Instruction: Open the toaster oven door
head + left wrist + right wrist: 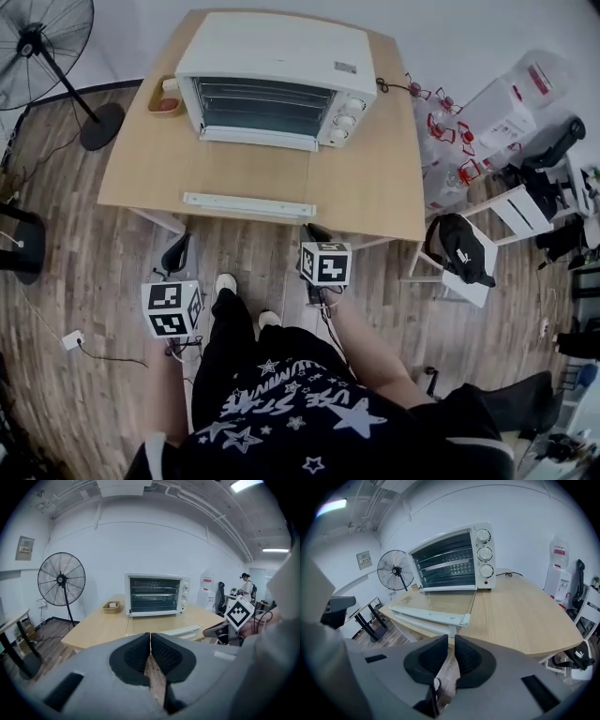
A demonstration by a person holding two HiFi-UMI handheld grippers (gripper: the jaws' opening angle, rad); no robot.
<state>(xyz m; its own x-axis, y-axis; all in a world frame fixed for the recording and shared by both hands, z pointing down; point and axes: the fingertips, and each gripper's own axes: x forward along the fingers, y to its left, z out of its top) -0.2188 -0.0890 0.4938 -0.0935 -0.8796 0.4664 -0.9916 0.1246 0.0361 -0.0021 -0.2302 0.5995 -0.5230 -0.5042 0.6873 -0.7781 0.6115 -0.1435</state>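
Observation:
A white toaster oven (277, 80) stands at the back of the wooden table (380, 187). Its glass door (248, 173) is swung fully down and lies flat, with the white handle bar (248, 206) near the table's front edge. The racks inside show. Both grippers hang in front of the table, below its edge, and touch nothing. My left gripper (175, 253) is shut and empty, its pads meeting (150, 634). My right gripper (317, 232) points at the handle bar (429, 616) with a narrow gap between its jaws (451, 639) and nothing in it.
A small tray (166, 98) sits left of the oven. A standing fan (42, 47) is at the far left, with a black stand (19, 244) on the floor nearer to me. Chairs and a black bag (459, 253) crowd the right side. The person's legs are between the grippers.

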